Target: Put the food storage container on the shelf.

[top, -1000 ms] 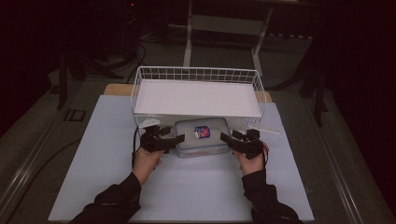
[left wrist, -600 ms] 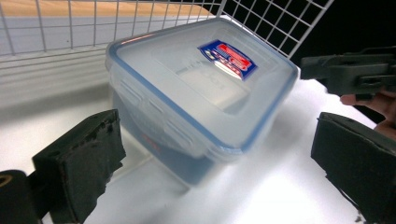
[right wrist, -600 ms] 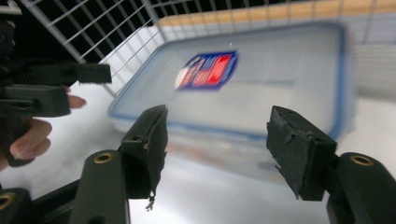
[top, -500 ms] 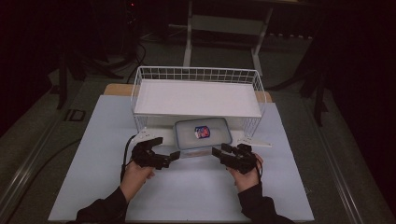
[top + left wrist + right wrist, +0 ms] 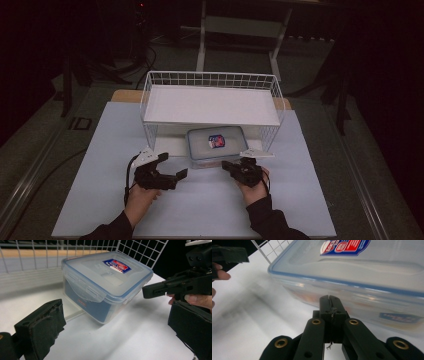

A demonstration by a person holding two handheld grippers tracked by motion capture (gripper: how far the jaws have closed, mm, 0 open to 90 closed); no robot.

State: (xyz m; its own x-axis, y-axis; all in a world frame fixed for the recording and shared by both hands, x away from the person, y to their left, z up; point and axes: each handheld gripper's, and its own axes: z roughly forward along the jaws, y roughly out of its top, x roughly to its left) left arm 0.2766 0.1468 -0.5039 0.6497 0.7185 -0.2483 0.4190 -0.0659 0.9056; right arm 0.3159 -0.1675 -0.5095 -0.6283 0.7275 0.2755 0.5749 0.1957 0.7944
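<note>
A clear plastic container [image 5: 216, 145] with a blue-rimmed lid and a red-and-blue label sits on the table, partly under the white wire rack [image 5: 210, 80]. In the high view my left gripper [image 5: 173, 165] is open, just left of and nearer than the container. The left gripper view has its jaws spread wide around bare table, with the container [image 5: 107, 282] beyond them. My right gripper [image 5: 226, 164] is shut on nothing, close to the container's near right corner. In the right gripper view its closed tips [image 5: 329, 300] point at the container wall [image 5: 362, 272], a short way off.
The wire rack carries a white board [image 5: 210, 105] as its upper level, and the container sits in the gap beneath. A pale sheet [image 5: 200, 215] covers the table. The right gripper [image 5: 175, 285] crosses the left gripper view at the right. Dark floor and stands lie beyond.
Both hands have drawn back toward the person, away from the container's sides. The container has stayed in place under the rack.
</note>
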